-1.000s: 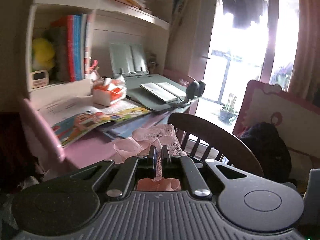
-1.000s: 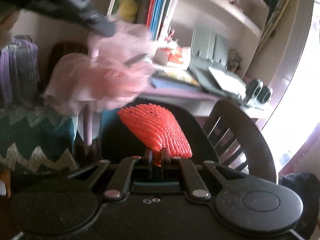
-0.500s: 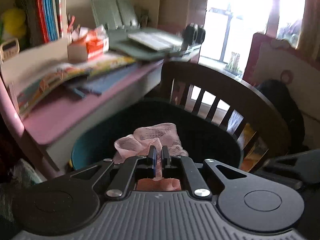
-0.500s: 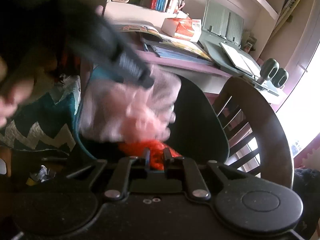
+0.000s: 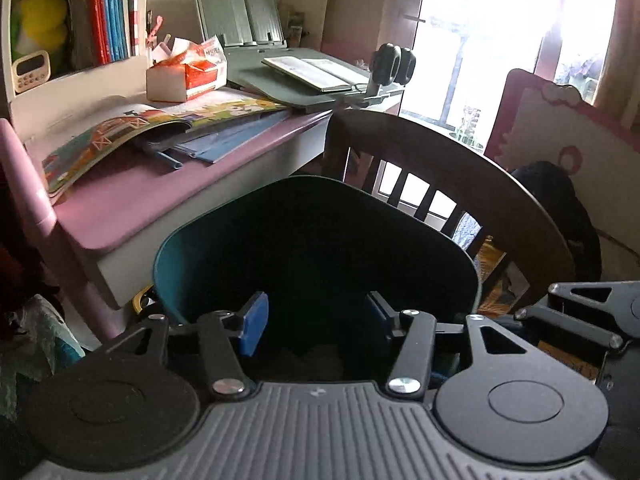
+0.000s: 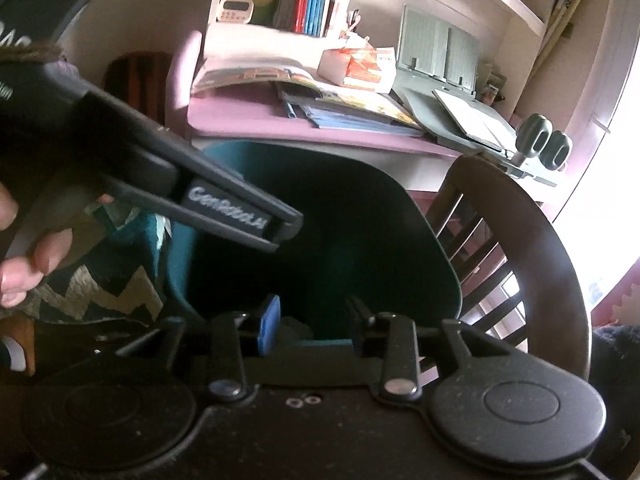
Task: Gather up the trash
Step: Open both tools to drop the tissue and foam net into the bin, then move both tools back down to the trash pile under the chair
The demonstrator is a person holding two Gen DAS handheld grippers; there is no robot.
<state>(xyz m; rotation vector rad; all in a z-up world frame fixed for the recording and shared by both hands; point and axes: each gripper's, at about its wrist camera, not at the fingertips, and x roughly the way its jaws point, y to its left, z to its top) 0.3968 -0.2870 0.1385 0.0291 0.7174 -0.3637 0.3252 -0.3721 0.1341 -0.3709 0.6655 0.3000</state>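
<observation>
A dark teal trash bin stands beside the desk, its mouth right below both grippers; it shows in the right wrist view too. My left gripper hangs over the bin, jaws opening, nothing between its blue pads. A dim crumpled shape lies deep inside the bin. My right gripper also sits over the bin's near rim, jaws opening, empty. The left gripper's body crosses the right wrist view from the left, held by a hand.
A dark wooden chair back curves behind the bin. The pink desk holds picture books, a tissue pack and a grey book stand. A zigzag-patterned cloth lies left of the bin.
The left gripper came down over the bin and opened; the pink crumpled trash left its jaws. The right gripper opened too, and the red mesh piece is gone from it.
</observation>
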